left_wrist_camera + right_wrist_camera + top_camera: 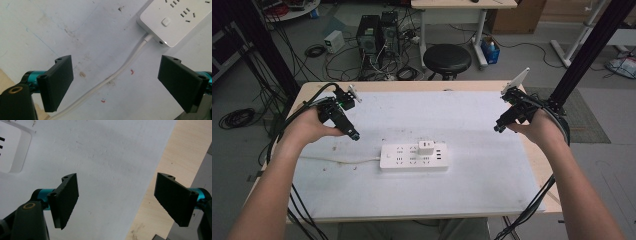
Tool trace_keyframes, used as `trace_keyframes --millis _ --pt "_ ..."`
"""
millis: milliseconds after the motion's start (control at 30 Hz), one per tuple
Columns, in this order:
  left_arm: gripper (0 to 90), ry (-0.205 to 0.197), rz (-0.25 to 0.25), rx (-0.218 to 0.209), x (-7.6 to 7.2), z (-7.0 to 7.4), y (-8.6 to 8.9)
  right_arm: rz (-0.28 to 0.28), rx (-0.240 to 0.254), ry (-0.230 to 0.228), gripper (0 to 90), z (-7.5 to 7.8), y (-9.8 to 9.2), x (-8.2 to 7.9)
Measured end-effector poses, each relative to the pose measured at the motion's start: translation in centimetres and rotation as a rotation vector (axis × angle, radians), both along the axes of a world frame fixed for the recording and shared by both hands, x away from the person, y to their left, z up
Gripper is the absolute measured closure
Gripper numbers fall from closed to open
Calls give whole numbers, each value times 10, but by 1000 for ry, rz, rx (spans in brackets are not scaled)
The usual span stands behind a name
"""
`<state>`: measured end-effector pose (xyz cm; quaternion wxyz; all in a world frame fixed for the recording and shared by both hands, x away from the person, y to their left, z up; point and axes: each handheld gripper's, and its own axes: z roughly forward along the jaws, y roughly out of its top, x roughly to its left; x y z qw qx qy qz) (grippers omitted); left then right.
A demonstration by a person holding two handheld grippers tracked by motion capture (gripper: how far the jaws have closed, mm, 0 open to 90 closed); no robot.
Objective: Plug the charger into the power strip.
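while both hands hover over the pale sheet-covered wooden table (492, 210), the white plastic power strip (407, 159) lies flat near the middle, a small white cube-shaped charger (426, 148) plugged into its far row of sockets. left gripper (354, 136) hangs just left of the strip, jaws spread wide with nothing between them, looking down on the white round power cord (117, 73) that runs off to the left. right gripper (496, 129) sits well apart on the right, jaws wide and empty too, over the sheet's right edge.

that charger looks light, hard and smooth, so likely slippery; i'd pinch its two flat sides and pull straight up, with the other gripper pressing the strip down, since the light strip would probably lift along with it. the cord is soft and will just trail.

hard to make out: the charger's prongs are buried in the socket, the strip's right end is cut off in the right gripper view, and the cord's far end runs out of sight.
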<state>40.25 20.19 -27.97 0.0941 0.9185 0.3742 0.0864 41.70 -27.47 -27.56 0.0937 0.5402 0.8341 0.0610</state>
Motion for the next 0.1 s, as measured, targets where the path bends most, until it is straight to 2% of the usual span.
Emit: trace_keyframes --millis 100 --pt "130 -6 1 -8 0 1 -1 -5 4 -3 193 0 -2 -1"
